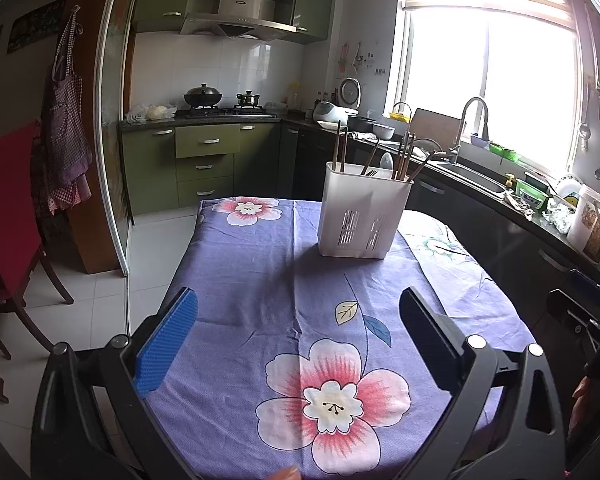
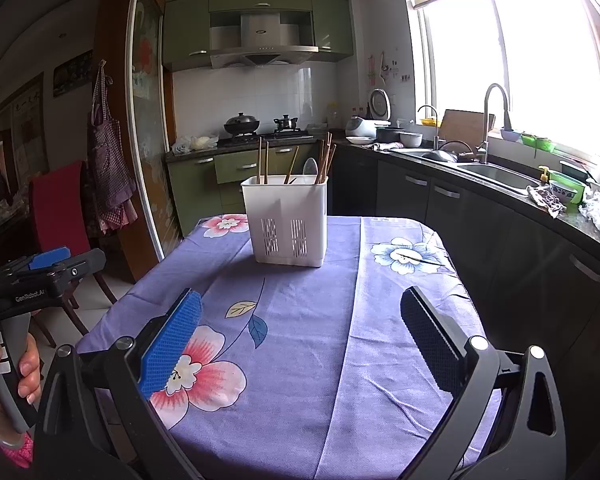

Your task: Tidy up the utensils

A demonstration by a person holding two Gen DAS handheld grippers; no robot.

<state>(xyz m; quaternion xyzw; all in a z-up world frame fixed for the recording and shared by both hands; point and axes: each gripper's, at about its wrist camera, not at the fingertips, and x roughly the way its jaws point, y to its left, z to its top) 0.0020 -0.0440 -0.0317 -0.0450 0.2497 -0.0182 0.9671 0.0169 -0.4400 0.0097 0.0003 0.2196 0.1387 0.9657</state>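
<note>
A white utensil caddy (image 1: pixel 362 216) (image 2: pixel 287 222) stands upright at the far end of the table. Wooden chopsticks (image 1: pixel 340 146) (image 2: pixel 262 162), a pale spoon (image 1: pixel 385 162) (image 2: pixel 309 168) and a fork poke out of its top. My left gripper (image 1: pixel 298 306) hovers open over the near part of the cloth, well short of the caddy, nothing between its fingers. My right gripper (image 2: pixel 300 308) is likewise open and empty above the cloth. The left gripper's body (image 2: pixel 40 276), held by a hand (image 2: pixel 4 376), shows at the left edge of the right wrist view.
The table carries a purple floral cloth (image 1: pixel 284 280) (image 2: pixel 300 320). A red chair (image 1: pixel 8 216) (image 2: pixel 60 208) stands left of it. A dark counter with a sink (image 1: pixel 472 178) (image 2: pixel 496 174) and clutter runs along the right. Green cabinets and a stove (image 1: pixel 220 110) are at the back.
</note>
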